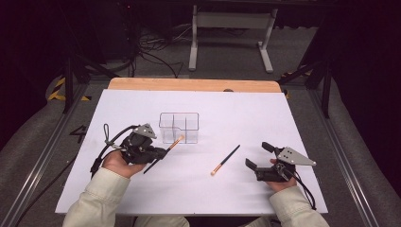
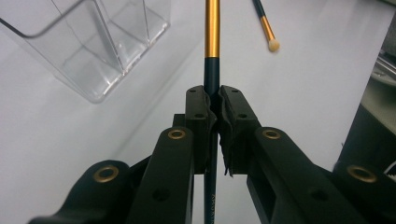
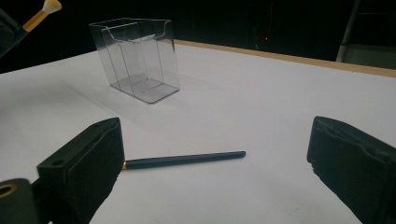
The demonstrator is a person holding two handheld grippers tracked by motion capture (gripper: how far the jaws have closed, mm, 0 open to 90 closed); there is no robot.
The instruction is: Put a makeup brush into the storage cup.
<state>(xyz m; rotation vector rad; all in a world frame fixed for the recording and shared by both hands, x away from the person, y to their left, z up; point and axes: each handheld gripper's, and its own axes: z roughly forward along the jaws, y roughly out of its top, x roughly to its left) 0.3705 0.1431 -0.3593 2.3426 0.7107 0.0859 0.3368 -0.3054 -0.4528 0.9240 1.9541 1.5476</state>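
A slim makeup brush (image 1: 163, 152) with a dark blue handle, a gold band and a pale tuft is pinched between the jaws of the left gripper (image 1: 163, 152). In the left gripper view the jaws press together on the dark handle, and the brush (image 2: 211, 70) runs straight up between them, its gold band above the pads. In the high view the brush slants up and to the right, and its pale tip sits against the front of a clear plastic organizer (image 1: 179, 127) — whether it touches the wall cannot be told. The organizer is a small open-topped box split by dividers, standing upright near the middle of a white table (image 1: 236, 109).

A second brush (image 1: 225, 160) of the same kind lies flat on the table, to the right of the organizer and well apart from it, tuft toward the person. It lies between the two grippers, nearer the right one.

The right gripper (image 1: 259, 156) is held low near the table's right front — its jaws are spread wide, with nothing between them. In the right gripper view the lying brush (image 3: 184, 159) rests beyond the parted jaws, and the organizer (image 3: 135, 58) stands farther back.

A person's hands in pale sleeves hold both grippers.
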